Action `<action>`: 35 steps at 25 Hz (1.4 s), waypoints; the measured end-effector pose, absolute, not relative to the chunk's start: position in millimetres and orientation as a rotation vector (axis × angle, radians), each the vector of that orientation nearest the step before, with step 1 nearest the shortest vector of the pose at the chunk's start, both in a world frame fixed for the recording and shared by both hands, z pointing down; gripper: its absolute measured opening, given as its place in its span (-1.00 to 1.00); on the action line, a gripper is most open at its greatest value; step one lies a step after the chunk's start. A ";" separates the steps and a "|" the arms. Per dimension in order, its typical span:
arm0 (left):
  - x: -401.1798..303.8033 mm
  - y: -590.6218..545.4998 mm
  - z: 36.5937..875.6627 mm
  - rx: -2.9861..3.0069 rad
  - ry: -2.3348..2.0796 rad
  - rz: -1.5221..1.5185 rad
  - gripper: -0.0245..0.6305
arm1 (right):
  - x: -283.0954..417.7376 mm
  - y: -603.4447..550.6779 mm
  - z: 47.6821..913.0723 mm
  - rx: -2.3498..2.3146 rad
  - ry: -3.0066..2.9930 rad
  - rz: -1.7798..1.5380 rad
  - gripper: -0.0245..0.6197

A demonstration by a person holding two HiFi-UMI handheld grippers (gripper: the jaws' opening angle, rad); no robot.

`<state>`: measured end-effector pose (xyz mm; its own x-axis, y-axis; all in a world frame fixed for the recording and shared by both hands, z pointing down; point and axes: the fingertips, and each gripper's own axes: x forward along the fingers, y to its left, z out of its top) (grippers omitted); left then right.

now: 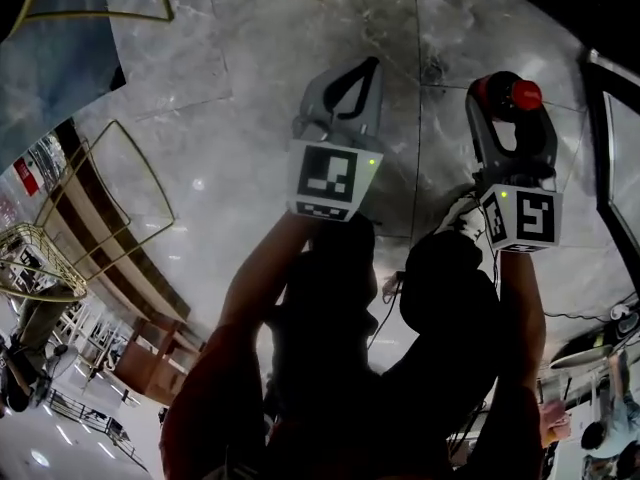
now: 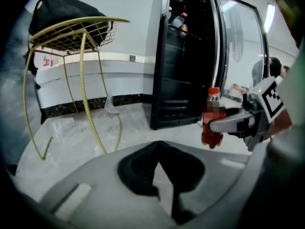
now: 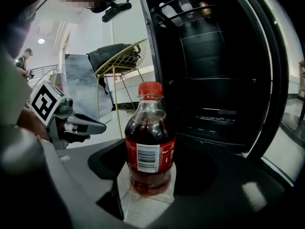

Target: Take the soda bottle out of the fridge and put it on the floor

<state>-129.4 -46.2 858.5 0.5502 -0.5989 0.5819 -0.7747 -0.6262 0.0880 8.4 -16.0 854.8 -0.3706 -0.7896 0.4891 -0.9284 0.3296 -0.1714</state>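
A soda bottle [image 3: 149, 147] with a red cap, a red label and dark drink stands upright between the jaws of my right gripper [image 3: 151, 185], which is shut on its lower body. In the head view its red cap [image 1: 525, 95] shows at the tip of the right gripper [image 1: 505, 98], over grey marble floor. The left gripper view shows the bottle [image 2: 213, 120] hanging above the floor in front of the black fridge [image 2: 186, 56]. My left gripper [image 1: 368, 68] is to the left of it, shut and holding nothing, its tips [image 2: 159, 144] meeting.
The fridge [image 3: 224, 56] stands open with its glass door [image 2: 240, 46] swung right; more bottles lie on its top shelf. A gold wire stand [image 2: 71, 32] holding a black bag is to the left. Grey marble floor [image 1: 250, 58] stretches ahead.
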 end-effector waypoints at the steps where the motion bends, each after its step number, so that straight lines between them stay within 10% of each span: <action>1: -126.7 -49.3 867.7 2.464 -1.132 0.736 -0.93 | 8.7 -18.6 861.7 1.539 -2.289 0.602 0.01; 35: -108.8 -39.1 937.3 2.593 -1.112 0.705 -0.93 | 2.7 -39.1 949.0 1.626 -2.319 0.483 0.01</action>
